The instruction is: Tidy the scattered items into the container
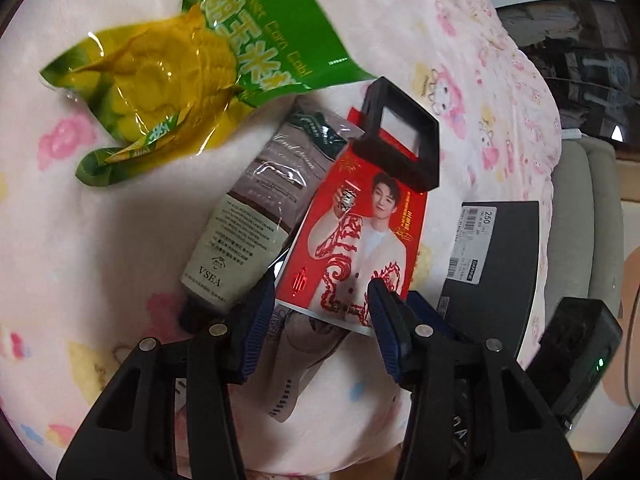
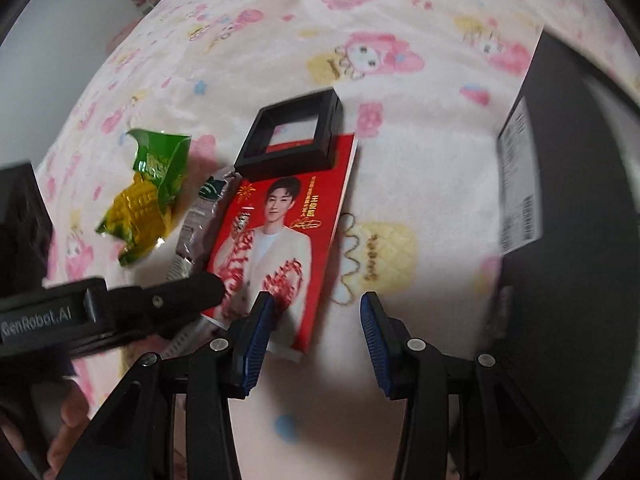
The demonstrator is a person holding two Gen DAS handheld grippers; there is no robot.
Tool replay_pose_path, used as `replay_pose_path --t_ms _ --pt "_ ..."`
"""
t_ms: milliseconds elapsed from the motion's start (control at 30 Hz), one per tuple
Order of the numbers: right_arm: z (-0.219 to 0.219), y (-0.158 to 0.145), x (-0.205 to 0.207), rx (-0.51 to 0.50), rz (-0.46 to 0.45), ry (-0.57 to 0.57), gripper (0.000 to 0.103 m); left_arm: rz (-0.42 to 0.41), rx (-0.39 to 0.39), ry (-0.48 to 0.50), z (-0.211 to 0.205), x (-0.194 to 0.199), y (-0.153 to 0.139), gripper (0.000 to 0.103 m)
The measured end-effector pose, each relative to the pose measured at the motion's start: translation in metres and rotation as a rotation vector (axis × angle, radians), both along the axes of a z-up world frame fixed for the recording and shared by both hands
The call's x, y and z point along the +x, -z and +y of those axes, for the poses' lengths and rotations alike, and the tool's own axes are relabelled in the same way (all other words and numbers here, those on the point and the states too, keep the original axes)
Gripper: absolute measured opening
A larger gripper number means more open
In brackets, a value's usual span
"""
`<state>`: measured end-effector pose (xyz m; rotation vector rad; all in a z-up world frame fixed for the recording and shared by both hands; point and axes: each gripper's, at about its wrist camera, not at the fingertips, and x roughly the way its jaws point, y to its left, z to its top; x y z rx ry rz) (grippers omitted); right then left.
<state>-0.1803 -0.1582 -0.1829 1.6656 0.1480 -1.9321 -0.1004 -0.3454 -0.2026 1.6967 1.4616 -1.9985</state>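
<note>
Frame [image 1: 402, 136] on card [image 1: 352, 240]; tube [image 1: 248, 224] left, box [image 1: 496, 264] right

Red card [image 1: 352, 236] flat on blanket, black frame [image 1: 400, 136] overlapping — tube [image 1: 248, 220], corn packet [image 1: 168, 76] beside

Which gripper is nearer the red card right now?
Left. The left gripper has its fingers open on either side of the red card's near edge. The right gripper is open too, just off the card's near right corner.

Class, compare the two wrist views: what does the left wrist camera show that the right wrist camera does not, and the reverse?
Left only: the VSEA lettering on the hand cream tube and a black device with a green light. Right only: the left gripper from the side, reaching toward the red card. Both: red card, black square frame, corn snack packet, black box, patterned blanket.
</note>
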Motion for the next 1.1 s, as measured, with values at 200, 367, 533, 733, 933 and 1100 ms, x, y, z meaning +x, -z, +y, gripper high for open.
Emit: replay_pose_path --t_ms 200,367,533,733,933,1100 --pt "-0.001 0.001 0.003 -0.084 0.0 -0.026 0.019 -0.005 -0.016 -0.023 -0.001 -0.003 0.003 0.049" --pt "0.003 -0.013 0.011 -0.127 0.045 -0.034 0.011 0.013 -0.031 -0.007 0.0 -0.007 0.003 0.046" --pt "0.014 -0.04 0.024 -0.151 0.1 -0.052 0.008 0.063 0.036 0.008 0.007 0.0 -0.005 0.039" --pt "0.042 -0.076 0.049 -0.201 0.141 -0.057 0.002 0.132 0.016 0.093 0.046 0.011 -0.033 0.037" --pt "0.084 -0.092 0.086 -0.204 0.187 -0.017 0.002 0.139 -0.005 0.187 0.087 0.018 -0.041 0.037" --pt "0.128 -0.094 0.11 -0.243 0.169 0.044 0.002 0.149 0.025 0.191 0.099 0.022 -0.04 0.038"
